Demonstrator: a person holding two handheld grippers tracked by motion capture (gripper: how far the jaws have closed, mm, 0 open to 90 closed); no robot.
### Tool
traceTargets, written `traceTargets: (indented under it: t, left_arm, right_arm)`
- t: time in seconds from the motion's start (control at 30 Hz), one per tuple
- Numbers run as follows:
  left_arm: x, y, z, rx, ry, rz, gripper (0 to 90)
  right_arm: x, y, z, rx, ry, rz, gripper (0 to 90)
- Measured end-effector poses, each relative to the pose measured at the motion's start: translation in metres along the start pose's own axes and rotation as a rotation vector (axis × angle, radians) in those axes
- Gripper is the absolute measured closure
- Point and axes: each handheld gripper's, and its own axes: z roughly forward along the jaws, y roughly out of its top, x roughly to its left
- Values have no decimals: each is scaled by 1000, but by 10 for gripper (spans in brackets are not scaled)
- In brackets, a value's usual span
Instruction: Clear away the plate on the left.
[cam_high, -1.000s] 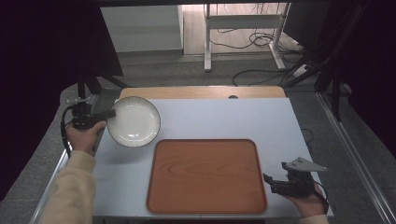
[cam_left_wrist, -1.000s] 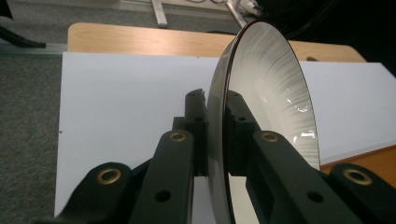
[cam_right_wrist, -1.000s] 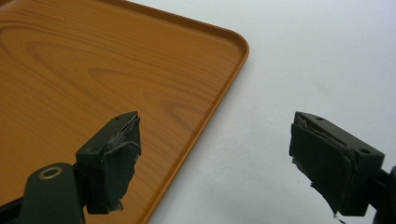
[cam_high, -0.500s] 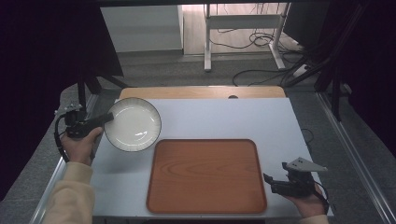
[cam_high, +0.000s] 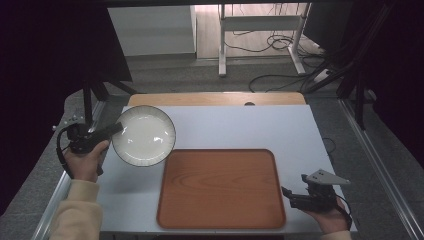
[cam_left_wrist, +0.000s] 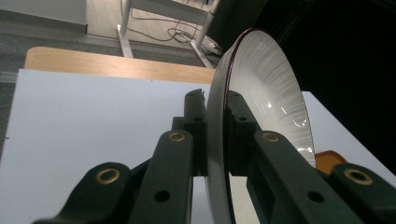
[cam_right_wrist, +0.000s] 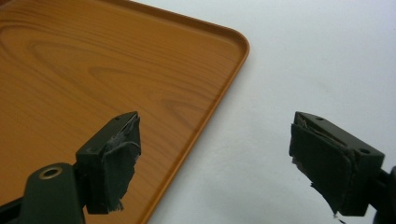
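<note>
A white ribbed plate (cam_high: 144, 135) with a dark rim hangs in the air over the table's left side, tilted. My left gripper (cam_high: 116, 130) is shut on its left rim. In the left gripper view the plate (cam_left_wrist: 271, 98) stands edge-on, pinched between the two black jaws of my left gripper (cam_left_wrist: 215, 135). A wood-grain tray (cam_high: 221, 187) lies flat at the middle front of the table. My right gripper (cam_high: 286, 192) rests open by the tray's near right corner. In the right gripper view my right gripper (cam_right_wrist: 215, 158) straddles the edge of the tray (cam_right_wrist: 84, 70) with nothing between its fingers.
The white tabletop (cam_high: 240, 125) has a wooden strip (cam_high: 215, 99) along its far edge. Metal rails run down both sides of the table. A white stand (cam_high: 260, 30) and cables lie on the floor beyond.
My left gripper has carried the plate nearer the front and slightly right, closer to the tray's far left corner, and tilted it more. The right gripper has not moved.
</note>
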Motion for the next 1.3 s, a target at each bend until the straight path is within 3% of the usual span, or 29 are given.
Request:
traceTargets:
  t: [0.17,0.77,1.3]
  left_arm:
    - [-3,-2,-2,-17,-19,-14,824]
    - [-13,-4,-4,-14,-26,8,819]
    - [-29,-3,0,-14,-75,36,816]
  right_arm:
    - [0,1,-1,-5,1,-3,167]
    - [0,1,-2,-6,2,-5,166]
    - [-1,1,-3,-12,4,-7,166]
